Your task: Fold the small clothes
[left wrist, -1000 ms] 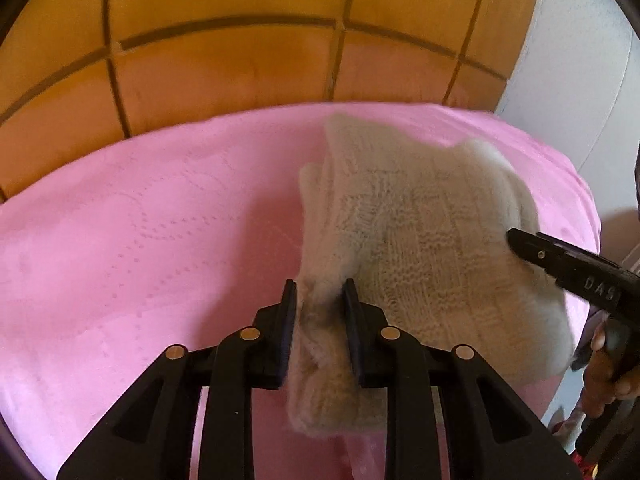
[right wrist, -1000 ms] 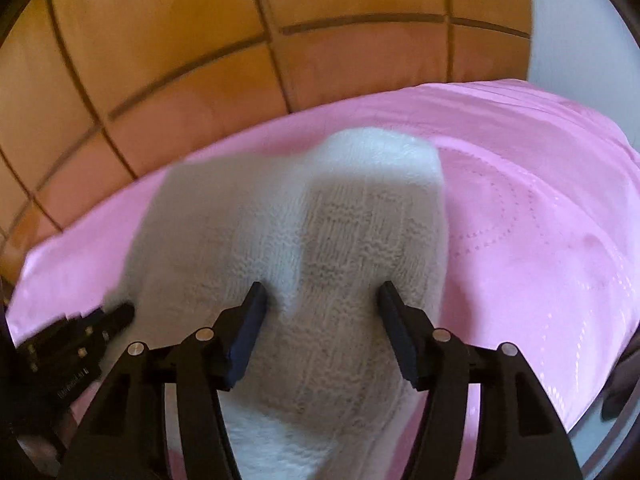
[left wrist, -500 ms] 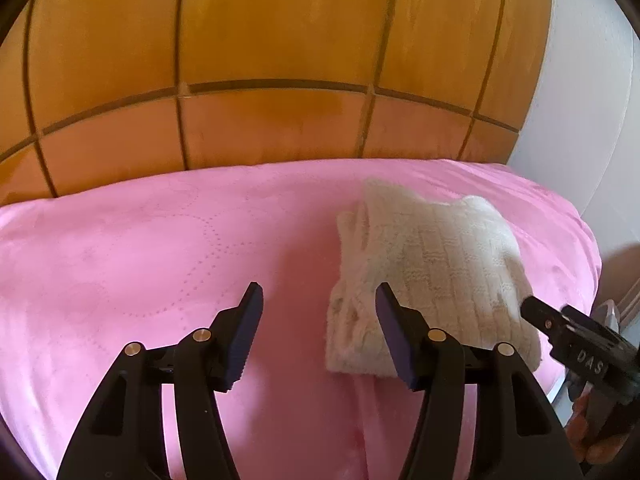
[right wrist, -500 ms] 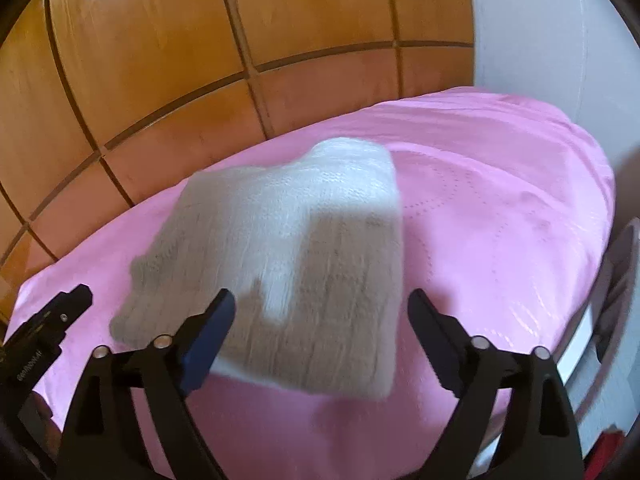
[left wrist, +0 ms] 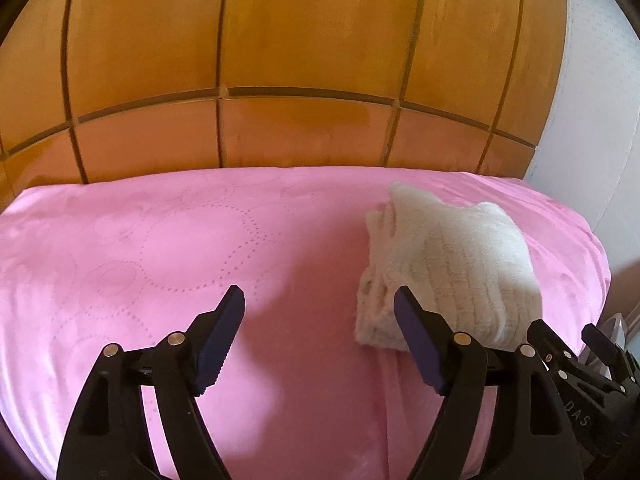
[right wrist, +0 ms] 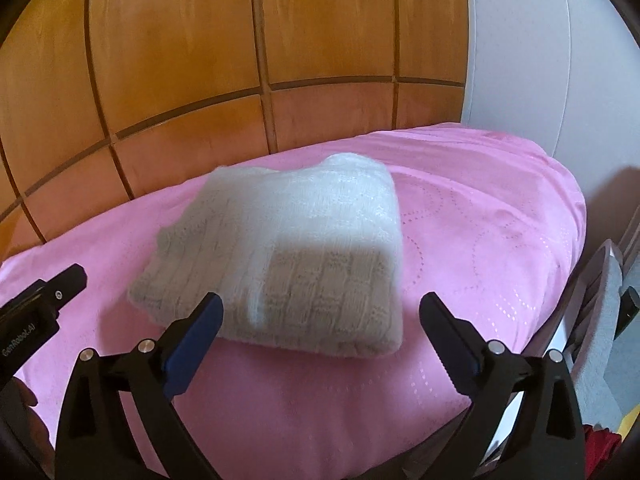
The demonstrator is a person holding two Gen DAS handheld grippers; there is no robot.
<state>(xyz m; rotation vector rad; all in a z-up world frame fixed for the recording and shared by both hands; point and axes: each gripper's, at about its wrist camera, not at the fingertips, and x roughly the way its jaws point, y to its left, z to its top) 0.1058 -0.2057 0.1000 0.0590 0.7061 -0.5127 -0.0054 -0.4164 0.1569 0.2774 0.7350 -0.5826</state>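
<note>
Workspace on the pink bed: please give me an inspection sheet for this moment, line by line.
Surface: pink bedcover, smooth, dotted circle pattern.
Job's things: white knitted garment, folded into a compact block, lying flat.
Clutter: grey item and something red beside the bed, unclear.
Grippers: left gripper open, empty; right gripper open, empty, short of the garment.
Cables: nothing seen.
Surroundings: wooden panelled wall, white wall.

Warm daylight, strong fisheye bending at the edges; soft blur on the sweater (right wrist: pixel 280 256), shadow falling across its near half.
</note>
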